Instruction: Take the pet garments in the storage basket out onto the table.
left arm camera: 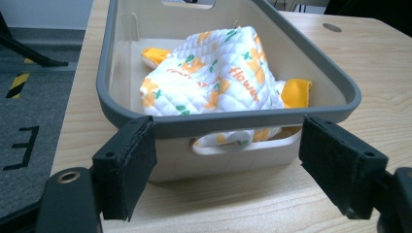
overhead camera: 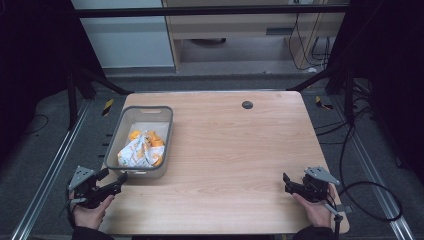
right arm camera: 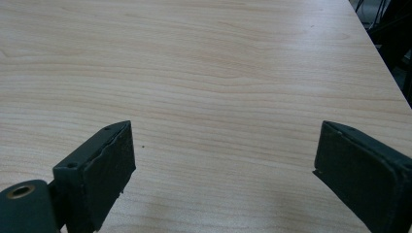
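A grey plastic basket (overhead camera: pixel 123 124) stands at the left of the wooden table (overhead camera: pixel 235 150). Inside it lies a white quilted cloth (overhead camera: pixel 136 150) printed with orange and green flowers, bunched up over an orange piece (left arm camera: pixel 297 90). My left gripper (overhead camera: pixel 114 180) rests open at the table's near left corner, its jaws just short of the basket's near end wall (left arm camera: pixel 228 162) and handle slot. The cloth (left arm camera: pixel 218 73) lies beyond that wall. My right gripper (overhead camera: pixel 287 181) is open at the near right, over bare wood (right arm camera: pixel 218 97), with nothing between its jaws.
A small dark round cap (overhead camera: pixel 247 104) sits in the tabletop near the far edge. Cables (overhead camera: pixel 370 200) trail on the floor right of the table. Metal rails (overhead camera: pixel 50 165) run along the left side, and a cabinet (overhead camera: pixel 240 30) stands beyond the far edge.
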The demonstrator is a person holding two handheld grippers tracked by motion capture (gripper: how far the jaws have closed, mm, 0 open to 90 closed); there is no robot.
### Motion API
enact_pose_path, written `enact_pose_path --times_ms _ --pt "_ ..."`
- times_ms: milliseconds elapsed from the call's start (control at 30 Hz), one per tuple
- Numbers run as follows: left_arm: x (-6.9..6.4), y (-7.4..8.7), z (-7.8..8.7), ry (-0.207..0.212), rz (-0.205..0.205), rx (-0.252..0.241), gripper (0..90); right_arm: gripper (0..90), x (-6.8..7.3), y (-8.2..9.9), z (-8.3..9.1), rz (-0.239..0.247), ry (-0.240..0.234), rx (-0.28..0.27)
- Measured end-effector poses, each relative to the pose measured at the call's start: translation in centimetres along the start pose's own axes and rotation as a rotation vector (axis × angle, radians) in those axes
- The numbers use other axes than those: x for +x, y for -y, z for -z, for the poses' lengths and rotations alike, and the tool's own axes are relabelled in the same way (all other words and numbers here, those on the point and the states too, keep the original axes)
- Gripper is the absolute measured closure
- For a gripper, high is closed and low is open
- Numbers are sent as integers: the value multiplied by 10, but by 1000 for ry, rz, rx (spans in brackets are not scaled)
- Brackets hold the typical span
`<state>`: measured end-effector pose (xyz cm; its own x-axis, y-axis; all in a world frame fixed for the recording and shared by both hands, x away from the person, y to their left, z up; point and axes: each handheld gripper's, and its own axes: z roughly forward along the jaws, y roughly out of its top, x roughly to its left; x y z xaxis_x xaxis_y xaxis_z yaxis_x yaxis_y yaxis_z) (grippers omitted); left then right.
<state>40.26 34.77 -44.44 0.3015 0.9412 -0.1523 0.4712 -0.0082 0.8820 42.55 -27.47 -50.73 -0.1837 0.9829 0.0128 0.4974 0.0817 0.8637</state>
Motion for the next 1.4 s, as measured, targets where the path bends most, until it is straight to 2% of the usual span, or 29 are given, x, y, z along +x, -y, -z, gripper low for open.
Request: enact_pose_path --times_ms 333,833,1133,1400 --pt "-1 -15 4 6 -6 -35 206 75 0 0 0 2 -5 3" --pt "2 -38 2 21 -28 -43 197 72 0 0 1 9 -9 2" --pt "-2 -50 -4 39 -46 -37 197 70 1 0 0 13 -8 0" --pt "-5 -66 -15 52 -82 -2 193 68 1 0 0 14 -11 3"
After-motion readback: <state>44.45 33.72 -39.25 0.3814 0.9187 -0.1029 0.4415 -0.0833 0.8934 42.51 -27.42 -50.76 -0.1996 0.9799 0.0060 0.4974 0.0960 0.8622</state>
